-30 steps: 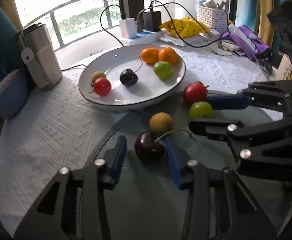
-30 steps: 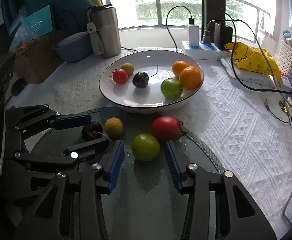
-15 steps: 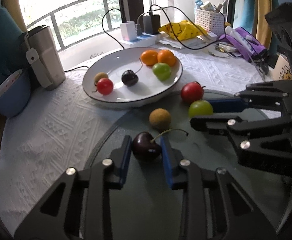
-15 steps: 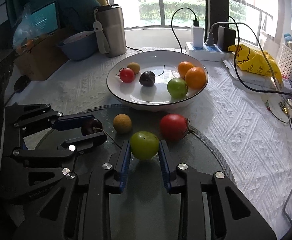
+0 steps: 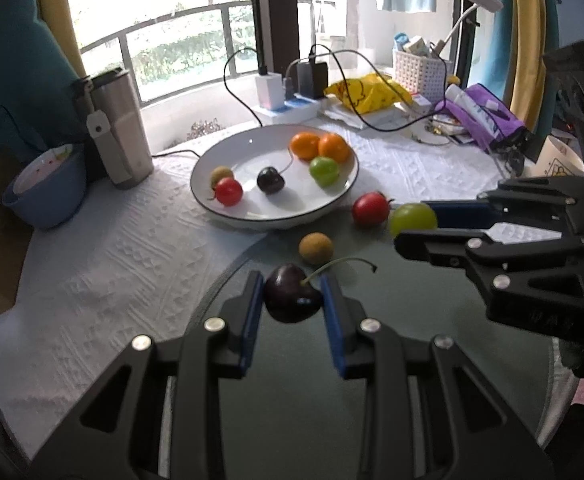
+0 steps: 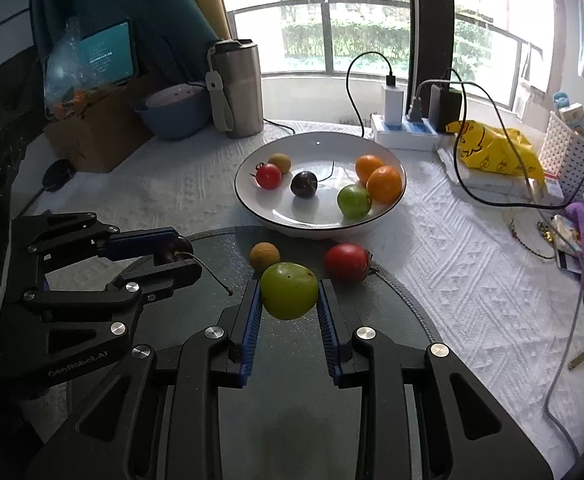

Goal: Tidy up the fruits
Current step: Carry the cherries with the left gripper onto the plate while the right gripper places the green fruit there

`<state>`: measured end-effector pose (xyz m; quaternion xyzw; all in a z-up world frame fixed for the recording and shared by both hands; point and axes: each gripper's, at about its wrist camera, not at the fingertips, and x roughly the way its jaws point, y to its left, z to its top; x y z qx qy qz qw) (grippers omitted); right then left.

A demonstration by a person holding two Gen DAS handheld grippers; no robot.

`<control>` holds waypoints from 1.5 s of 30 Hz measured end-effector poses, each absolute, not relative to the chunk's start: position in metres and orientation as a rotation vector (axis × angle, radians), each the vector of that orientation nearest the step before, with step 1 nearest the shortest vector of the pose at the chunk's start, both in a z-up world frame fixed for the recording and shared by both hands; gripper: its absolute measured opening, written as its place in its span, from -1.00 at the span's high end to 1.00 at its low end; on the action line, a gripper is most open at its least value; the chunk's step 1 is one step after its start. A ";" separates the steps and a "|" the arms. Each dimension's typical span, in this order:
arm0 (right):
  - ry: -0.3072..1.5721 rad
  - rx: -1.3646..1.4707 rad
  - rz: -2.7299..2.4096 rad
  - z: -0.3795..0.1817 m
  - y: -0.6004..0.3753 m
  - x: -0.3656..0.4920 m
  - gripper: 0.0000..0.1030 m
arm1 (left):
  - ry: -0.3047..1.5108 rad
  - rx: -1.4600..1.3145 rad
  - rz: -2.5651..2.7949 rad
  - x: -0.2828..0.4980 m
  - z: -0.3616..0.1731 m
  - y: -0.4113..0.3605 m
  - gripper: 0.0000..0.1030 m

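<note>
A dark cherry (image 5: 290,294) was pinched between the blue pads of the left tool (image 5: 292,300), above the dark round mat (image 5: 392,380) on the desk (image 5: 103,264). A green fruit (image 6: 289,291) was squeezed by the right tool (image 6: 289,300) in the same way. A red tomato (image 6: 346,262) and a small brown fruit (image 6: 264,255) were left on the mat, near each other. Just behind them, more fruits were kept in the white plate (image 6: 372,220), with two oranges (image 6: 376,178) touching.

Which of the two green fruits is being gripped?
The green fruit over the dark mat, clamped in the right gripper; the other green one sits loose in the plate.
</note>
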<state>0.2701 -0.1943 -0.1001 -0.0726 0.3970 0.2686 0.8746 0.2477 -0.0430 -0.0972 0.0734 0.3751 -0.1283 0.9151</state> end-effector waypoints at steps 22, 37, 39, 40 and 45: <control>0.706 -0.152 0.548 -0.048 -0.224 0.284 0.42 | 0.665 0.123 -0.219 0.254 -0.042 -0.053 0.41; 0.697 -0.155 0.522 -0.045 -0.235 0.331 0.42 | 0.690 0.074 -0.218 0.301 -0.050 -0.050 0.41; 0.704 -0.156 0.523 -0.048 -0.233 0.337 0.42 | 0.700 0.064 -0.218 0.308 -0.055 -0.048 0.41; 0.711 -0.157 0.524 -0.051 -0.232 0.341 0.42 | 0.705 0.062 -0.218 0.311 -0.057 -0.047 0.41; 0.743 -0.160 0.542 -0.064 -0.220 0.353 0.42 | 0.746 0.045 -0.219 0.328 -0.075 -0.040 0.41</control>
